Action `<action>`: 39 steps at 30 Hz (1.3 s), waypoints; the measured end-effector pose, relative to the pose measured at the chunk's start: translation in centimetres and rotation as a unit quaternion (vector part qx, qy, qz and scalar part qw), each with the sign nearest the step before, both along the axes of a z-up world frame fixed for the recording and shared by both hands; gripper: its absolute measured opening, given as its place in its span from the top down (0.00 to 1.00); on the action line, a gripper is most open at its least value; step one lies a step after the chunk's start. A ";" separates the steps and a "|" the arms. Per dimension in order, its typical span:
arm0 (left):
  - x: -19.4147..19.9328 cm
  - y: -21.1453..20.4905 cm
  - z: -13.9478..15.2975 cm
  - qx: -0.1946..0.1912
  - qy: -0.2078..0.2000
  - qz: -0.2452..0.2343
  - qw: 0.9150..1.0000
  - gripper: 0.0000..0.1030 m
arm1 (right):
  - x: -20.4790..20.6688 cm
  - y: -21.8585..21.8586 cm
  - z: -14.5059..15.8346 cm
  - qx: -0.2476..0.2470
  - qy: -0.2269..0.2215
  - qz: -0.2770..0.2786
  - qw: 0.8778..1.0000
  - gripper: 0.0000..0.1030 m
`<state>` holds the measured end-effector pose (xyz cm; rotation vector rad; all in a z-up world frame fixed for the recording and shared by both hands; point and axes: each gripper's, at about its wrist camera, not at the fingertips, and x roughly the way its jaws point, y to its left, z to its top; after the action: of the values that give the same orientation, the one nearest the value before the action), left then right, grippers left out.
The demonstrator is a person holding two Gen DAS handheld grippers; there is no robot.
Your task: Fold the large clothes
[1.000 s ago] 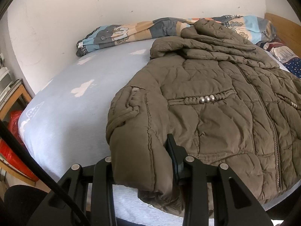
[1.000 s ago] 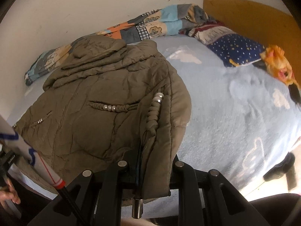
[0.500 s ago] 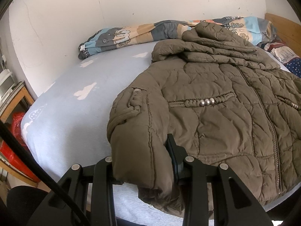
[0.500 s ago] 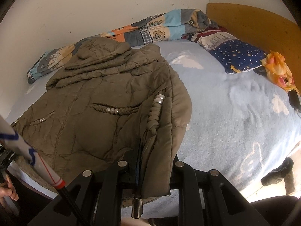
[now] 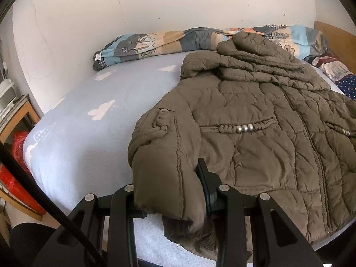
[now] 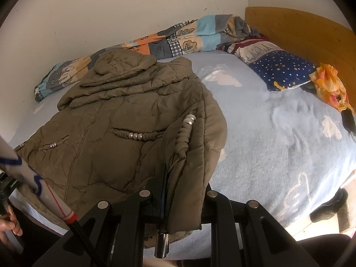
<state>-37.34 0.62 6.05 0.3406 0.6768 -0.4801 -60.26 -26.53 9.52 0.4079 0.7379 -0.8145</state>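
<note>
At the bottom of the left wrist view, the left gripper (image 5: 169, 191) pinches a sleeve cuff of the olive quilted jacket (image 5: 255, 138); the padded fabric bulges up between its two black fingers (image 5: 204, 178) and spills over the near edge of the bed. At the bottom centre of the right wrist view, the right gripper (image 6: 184, 191) is clamped in the same way on the other sleeve (image 6: 195, 155), which hangs down between its fingers with a metal toggle (image 6: 162, 244) dangling below. A braided cord with silver beads (image 6: 185, 131) runs up this sleeve.

In the lower left corner of the right wrist view, part of a hand (image 6: 10, 224) shows beside a white cable with blue markings (image 6: 33, 182).

Beyond the grippers, the jacket lies front-up on the pale blue sheet (image 5: 89, 129) with white cloud shapes, its pockets trimmed with braid and beads. Its hood (image 6: 124, 64) is bunched at the far end, in the middle of both frames.

Farther back, a patchwork duvet (image 5: 155, 44) lies rolled along the white wall. At the upper right of the right wrist view sit a dark blue starred pillow (image 6: 282, 69), an orange cloth (image 6: 329, 84) and the wooden headboard (image 6: 300, 31). At the left edge of the left wrist view, a red object (image 5: 13, 173) sits low beside the bed.
</note>
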 end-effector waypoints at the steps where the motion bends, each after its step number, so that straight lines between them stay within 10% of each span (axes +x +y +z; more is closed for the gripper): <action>1: 0.0 0.0 0.1 -0.001 0.000 0.000 1.000 0.67 | 0.0 0.0 0.1 0.000 -0.001 0.000 1.000 0.82; 39: 0.2 -0.3 0.3 0.004 -0.004 0.002 1.000 0.67 | 2.9 1.5 2.2 -0.064 0.039 0.013 0.997 0.82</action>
<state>-37.19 0.31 6.40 0.3496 0.6715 -0.4728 -57.39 -25.02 11.74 0.2530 0.7584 -0.8524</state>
